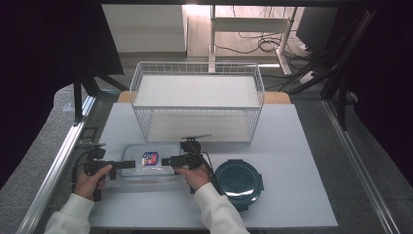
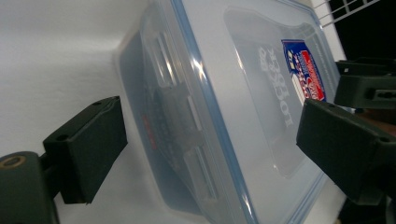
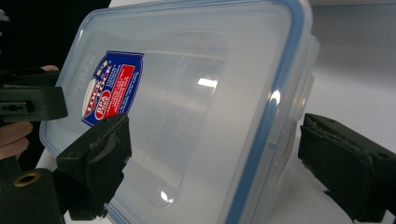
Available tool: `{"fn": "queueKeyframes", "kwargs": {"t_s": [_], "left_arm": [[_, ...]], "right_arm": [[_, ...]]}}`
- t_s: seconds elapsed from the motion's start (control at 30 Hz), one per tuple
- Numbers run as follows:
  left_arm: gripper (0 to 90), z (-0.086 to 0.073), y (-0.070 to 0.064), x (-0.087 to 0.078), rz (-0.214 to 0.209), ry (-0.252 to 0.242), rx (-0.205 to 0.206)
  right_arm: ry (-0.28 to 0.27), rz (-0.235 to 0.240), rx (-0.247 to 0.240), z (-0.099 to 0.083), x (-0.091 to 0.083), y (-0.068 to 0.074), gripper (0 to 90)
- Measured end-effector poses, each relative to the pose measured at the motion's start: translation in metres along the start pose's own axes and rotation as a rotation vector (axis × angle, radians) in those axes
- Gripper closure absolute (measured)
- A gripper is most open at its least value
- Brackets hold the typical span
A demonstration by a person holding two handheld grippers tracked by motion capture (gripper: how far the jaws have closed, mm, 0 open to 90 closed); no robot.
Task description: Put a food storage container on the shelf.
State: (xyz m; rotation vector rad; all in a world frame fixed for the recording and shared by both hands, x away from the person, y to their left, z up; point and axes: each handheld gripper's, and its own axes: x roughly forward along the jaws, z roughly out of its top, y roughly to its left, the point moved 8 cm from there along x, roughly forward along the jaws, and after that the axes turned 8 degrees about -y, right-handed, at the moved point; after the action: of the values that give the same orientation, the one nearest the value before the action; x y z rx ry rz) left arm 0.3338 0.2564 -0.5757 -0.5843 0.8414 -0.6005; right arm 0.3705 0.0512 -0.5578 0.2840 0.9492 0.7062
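container (image 2: pixel 243 116) far corner cut off by frame, label (image 1: pixel 150 158) text too small

One clear lidded container (image 1: pixel 148 165), one round dark lid (image 1: pixel 238 181) (teal-tinted), one wire basket (image 1: pixel 197 100), two grippers.

1. My clear plastic container (image 1: pixel 148 166) lies flat on the white table (image 1: pixel 292 146), near its front edge, in front of the wire basket (image 1: pixel 197 100).
2. Its rectangular lid (image 3: pixel 187 107) is on, with a blue seal running around the rim and a raised panel in the middle.
3. A red, white and blue label (image 3: pixel 109 88) sits on the lid, toward one short end.
4. A locking flap (image 2: pixel 180 112) hangs on the side wall.
5. A round dark teal lid (image 1: pixel 237 180) lies just to its right, apart from it.
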Motion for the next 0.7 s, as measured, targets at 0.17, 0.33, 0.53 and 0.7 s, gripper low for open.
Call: {"fn": "queueKeyframes", "kwargs": {"t_s": [0.17, 0.33, 0.53, 0.7], "left_arm": [[12.5, -0.002, -0.003, 0.002, -0.034, 0.011, -0.009], [15.1, -0.002, -0.005, -0.001, -0.017, 0.010, -0.007], [21.5, -0.001, -0.008, -0.006, 0.015, 0.005, -0.005], [25.3, -0.001, -0.009, -0.009, 0.019, -0.001, -0.021]], "right_arm": [[0.020, 0.032, 0.019, -0.002, 0.003, 0.002, 9.6], [0.024, 0.031, 0.053, -0.003, 0.001, 0.001, 13.3], [0.002, 0.018, 0.067, -0.002, -0.005, 0.001, 20.4], [-0.008, 0.015, 0.082, -0.002, -0.008, 0.000, 23.9]]}}
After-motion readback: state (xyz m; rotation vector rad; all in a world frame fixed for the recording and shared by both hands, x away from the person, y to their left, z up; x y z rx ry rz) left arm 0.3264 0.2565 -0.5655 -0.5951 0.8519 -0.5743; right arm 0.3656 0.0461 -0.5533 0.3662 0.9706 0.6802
